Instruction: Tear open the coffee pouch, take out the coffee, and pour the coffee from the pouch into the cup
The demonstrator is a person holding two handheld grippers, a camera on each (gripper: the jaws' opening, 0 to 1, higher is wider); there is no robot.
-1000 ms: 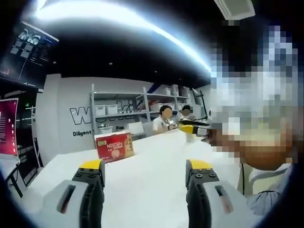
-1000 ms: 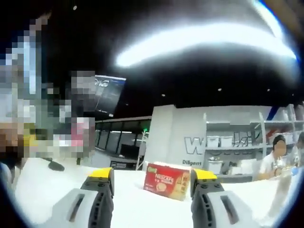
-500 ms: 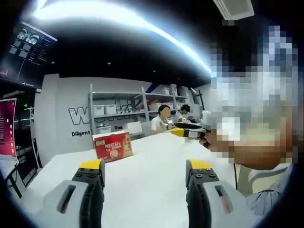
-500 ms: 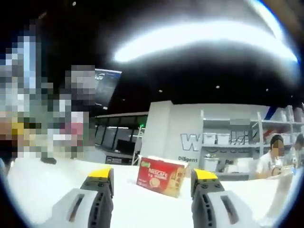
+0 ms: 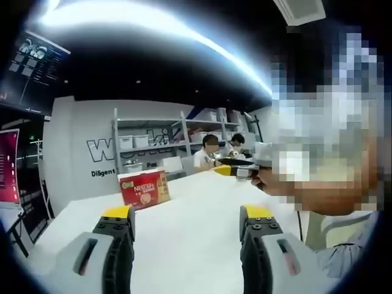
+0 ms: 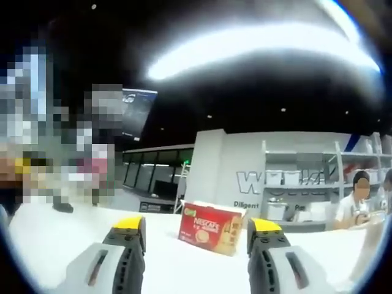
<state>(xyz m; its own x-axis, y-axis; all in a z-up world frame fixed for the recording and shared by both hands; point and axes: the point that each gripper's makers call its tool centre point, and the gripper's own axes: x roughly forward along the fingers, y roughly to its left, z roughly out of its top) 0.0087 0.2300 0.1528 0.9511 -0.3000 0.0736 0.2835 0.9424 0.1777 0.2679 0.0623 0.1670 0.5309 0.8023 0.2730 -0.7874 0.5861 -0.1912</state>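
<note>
Here, in the left gripper view, the left gripper [image 5: 187,226] rises from the bottom of the frame with its yellow-tipped jaws spread wide and nothing between them. The red coffee box [image 5: 144,188] stands on the white table [image 5: 190,208], just left of centre, above and beyond the left jaw, well apart from it. The right gripper [image 5: 236,171] enters at right of centre, held by a hand [image 5: 288,187].

In the right gripper view, the right gripper [image 6: 196,236] is likewise released, jaws apart and empty. The box [image 6: 212,228] sits in the lower middle of the frame, seen between the two jaws (nearer the right one), beyond their tips. Shelving [image 6: 306,184] lines the far wall at right.
</note>
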